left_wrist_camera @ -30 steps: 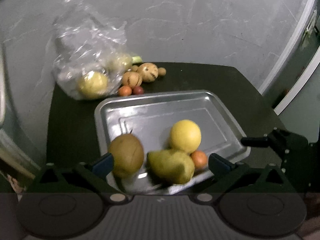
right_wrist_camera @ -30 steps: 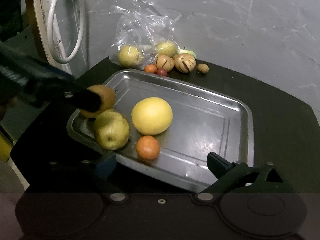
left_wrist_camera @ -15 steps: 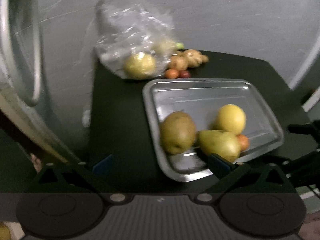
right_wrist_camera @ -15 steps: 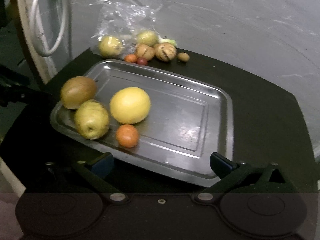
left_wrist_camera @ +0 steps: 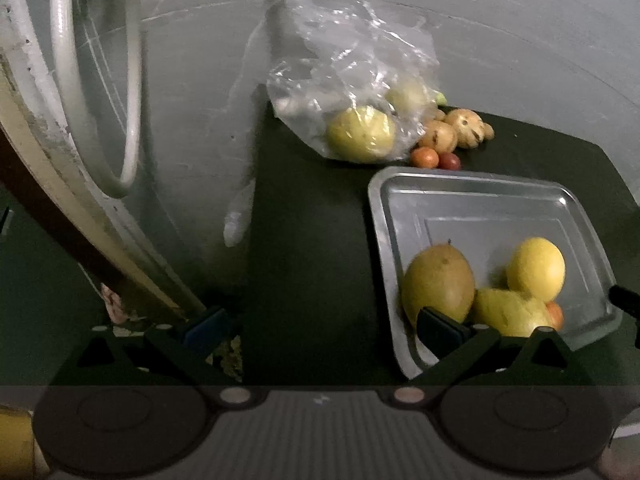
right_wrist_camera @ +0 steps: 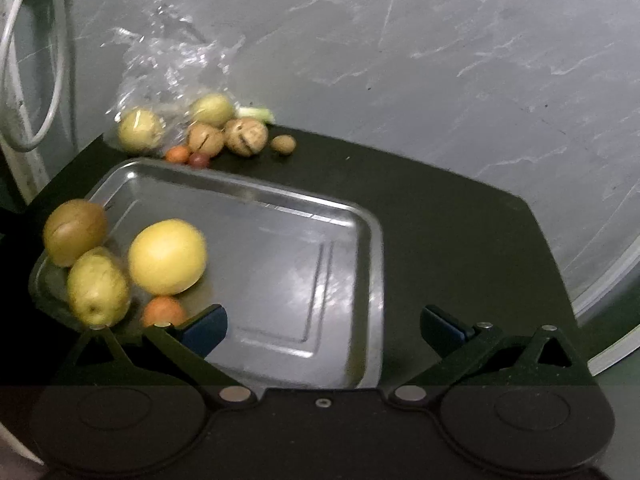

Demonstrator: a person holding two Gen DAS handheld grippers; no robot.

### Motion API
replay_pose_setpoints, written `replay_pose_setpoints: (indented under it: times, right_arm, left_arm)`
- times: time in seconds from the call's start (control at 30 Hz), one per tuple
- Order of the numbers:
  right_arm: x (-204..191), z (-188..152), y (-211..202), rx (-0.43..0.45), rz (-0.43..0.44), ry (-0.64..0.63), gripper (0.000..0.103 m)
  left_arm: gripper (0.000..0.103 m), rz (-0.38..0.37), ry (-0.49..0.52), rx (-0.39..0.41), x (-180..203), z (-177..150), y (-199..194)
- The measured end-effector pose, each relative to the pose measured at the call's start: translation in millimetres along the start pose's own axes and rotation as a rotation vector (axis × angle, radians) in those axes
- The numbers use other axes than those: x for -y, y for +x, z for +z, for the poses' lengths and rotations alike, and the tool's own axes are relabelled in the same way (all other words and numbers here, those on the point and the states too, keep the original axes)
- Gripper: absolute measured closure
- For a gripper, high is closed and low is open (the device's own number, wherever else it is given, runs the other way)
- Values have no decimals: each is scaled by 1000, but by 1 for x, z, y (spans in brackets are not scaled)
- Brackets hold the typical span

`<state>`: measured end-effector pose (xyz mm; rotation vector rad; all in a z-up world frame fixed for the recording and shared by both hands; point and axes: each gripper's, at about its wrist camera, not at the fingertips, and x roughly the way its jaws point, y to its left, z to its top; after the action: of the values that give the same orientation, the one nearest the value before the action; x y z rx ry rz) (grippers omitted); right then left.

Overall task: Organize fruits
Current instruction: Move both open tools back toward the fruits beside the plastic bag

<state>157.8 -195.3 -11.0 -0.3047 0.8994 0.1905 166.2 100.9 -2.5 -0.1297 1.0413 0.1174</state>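
Currently my left gripper (left_wrist_camera: 322,322) is spread wide and holds nothing; it hangs over the dark table (left_wrist_camera: 312,240) just off the tray's left edge. My right gripper (right_wrist_camera: 324,322) is likewise released and empty, over the tray's near edge. The metal tray (right_wrist_camera: 280,208) sits on the table. Four fruits cluster in its near-left corner: a brown-green round fruit (right_wrist_camera: 74,232), a pear (right_wrist_camera: 98,286), a large yellow citrus (right_wrist_camera: 167,256) and a small orange (right_wrist_camera: 163,310); pear and citrus touch. Rest of tray bare. Beyond the tray's far-left corner, at the table's far edge: a clear plastic bag (left_wrist_camera: 352,80) with two yellow-green fruits inside, two striped tan fruits (right_wrist_camera: 228,136) beside it, a small tan one (right_wrist_camera: 283,144), plus a small orange and a dark red fruit (left_wrist_camera: 449,161) just outside the tray rim.
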Motion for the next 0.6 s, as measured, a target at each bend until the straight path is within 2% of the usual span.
replay_pose_setpoints:
  times: [0.27, 0.6]
  right_arm:
    - [21, 18, 18, 39, 8, -22, 1]
    - [42, 42, 46, 72, 73, -89, 1]
  left_arm:
    - [0, 59, 49, 0, 20, 20, 8]
    - [1, 21, 94, 21, 69, 53, 15]
